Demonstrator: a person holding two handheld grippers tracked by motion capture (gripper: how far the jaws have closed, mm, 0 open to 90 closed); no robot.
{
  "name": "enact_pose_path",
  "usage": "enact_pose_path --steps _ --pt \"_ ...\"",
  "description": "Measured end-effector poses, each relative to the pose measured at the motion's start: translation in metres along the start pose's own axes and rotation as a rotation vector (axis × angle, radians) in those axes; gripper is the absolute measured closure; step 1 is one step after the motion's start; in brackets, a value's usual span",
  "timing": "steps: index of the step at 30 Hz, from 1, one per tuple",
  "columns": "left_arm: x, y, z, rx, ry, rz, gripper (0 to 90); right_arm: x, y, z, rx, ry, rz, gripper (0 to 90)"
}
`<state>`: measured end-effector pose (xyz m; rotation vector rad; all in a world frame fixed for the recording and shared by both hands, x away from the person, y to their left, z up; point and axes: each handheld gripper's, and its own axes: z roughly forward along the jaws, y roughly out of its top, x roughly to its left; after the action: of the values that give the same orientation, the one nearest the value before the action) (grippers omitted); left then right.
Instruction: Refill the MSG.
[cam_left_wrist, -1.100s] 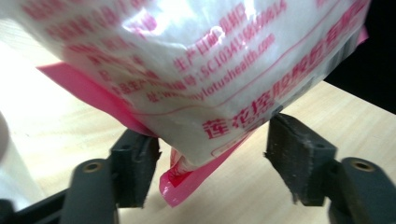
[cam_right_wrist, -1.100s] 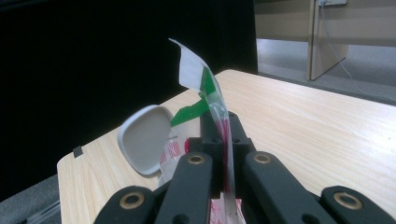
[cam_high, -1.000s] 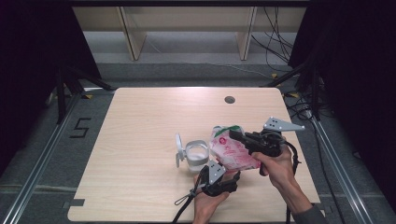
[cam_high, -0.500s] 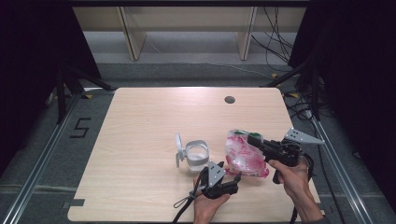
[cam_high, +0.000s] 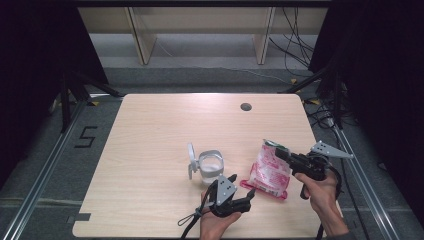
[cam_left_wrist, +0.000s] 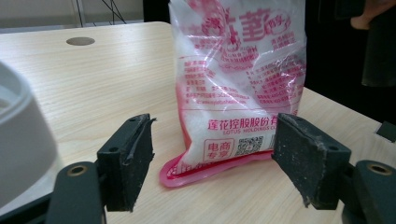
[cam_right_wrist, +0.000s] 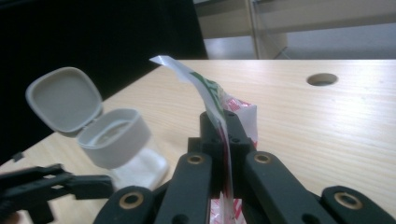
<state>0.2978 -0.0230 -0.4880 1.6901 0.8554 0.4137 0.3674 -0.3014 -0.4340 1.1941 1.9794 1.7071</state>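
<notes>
Bag (cam_high: 270, 170) of white granules stands tilted on table (cam_high: 150, 150), just right of open-lid jar (cam_high: 210, 164). R gripper (cam_right_wrist: 223, 140) pinches its top seal; L gripper (cam_left_wrist: 212, 163) gapes at its base, empty. I'd clamp low corner before tipping twd jar.

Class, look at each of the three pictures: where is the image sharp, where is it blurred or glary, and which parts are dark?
High view: table evenly lit, surroundings black. Left gripper view: bag print sharp, white container at the left edge blurred, window glare top left. Right gripper view: the jaws and the bag's top edge slightly soft, dark backdrop behind the container's open lid.
</notes>
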Motion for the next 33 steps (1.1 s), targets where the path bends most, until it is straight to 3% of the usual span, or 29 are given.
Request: enact_pose_path --steps 1,2,4,5,6,7,9,16,17,20,21,25,27,31,33 --pt "0.000 0.001 -0.003 -0.007 -0.022 -0.016 27.0 -0.002 -0.002 0.000 0.000 -0.002 0.021 90.0" --pt "0.001 0.002 -0.006 -0.014 -0.026 0.001 27.4 -0.003 -0.003 -0.001 0.008 -0.005 0.036 90.0" --pt "0.002 0.004 -0.013 -0.002 -0.003 0.021 27.6 -0.009 -0.006 0.000 0.008 -0.026 0.009 90.0" --pt "0.002 0.005 -0.014 -0.015 -0.011 0.011 27.5 -0.009 -0.007 -0.001 0.015 -0.023 0.044 90.0" --pt "0.004 0.006 -0.017 -0.002 -0.017 0.025 27.5 -0.012 -0.008 -0.001 0.008 -0.024 0.036 90.0" --pt "0.004 0.006 -0.018 -0.002 -0.023 0.025 27.4 -0.012 -0.008 -0.002 0.019 -0.033 0.061 90.0" --pt "0.003 0.004 -0.021 0.016 -0.007 0.021 27.0 -0.016 -0.009 -0.002 0.015 -0.047 0.023 90.0" --pt "0.011 0.001 -0.033 0.044 -0.011 0.054 26.3 -0.018 -0.012 0.000 0.023 -0.084 -0.007 89.7" --pt "0.011 0.000 -0.034 0.047 -0.009 0.031 25.1 -0.018 -0.012 0.000 0.031 -0.091 -0.015 89.5" --pt "0.015 -0.003 -0.037 0.060 -0.013 0.015 21.0 -0.019 -0.016 0.002 0.043 -0.096 0.061 88.9" --pt "0.017 -0.003 -0.038 0.057 -0.022 0.016 20.6 -0.023 -0.017 0.003 0.035 -0.107 0.028 88.8" --pt "0.020 -0.002 -0.045 0.065 -0.006 0.026 20.1 -0.025 -0.019 0.003 0.044 -0.122 0.055 87.3" --pt "0.020 -0.002 -0.047 0.056 -0.027 0.035 20.2 -0.027 -0.020 0.004 0.045 -0.126 0.042 85.2" --pt "0.021 -0.003 -0.052 0.082 -0.048 0.047 21.3 -0.029 -0.021 0.005 0.057 -0.140 0.037 77.9" --pt "0.022 -0.003 -0.054 0.082 -0.034 0.054 21.7 -0.028 -0.023 0.004 0.050 -0.130 0.081 77.1"
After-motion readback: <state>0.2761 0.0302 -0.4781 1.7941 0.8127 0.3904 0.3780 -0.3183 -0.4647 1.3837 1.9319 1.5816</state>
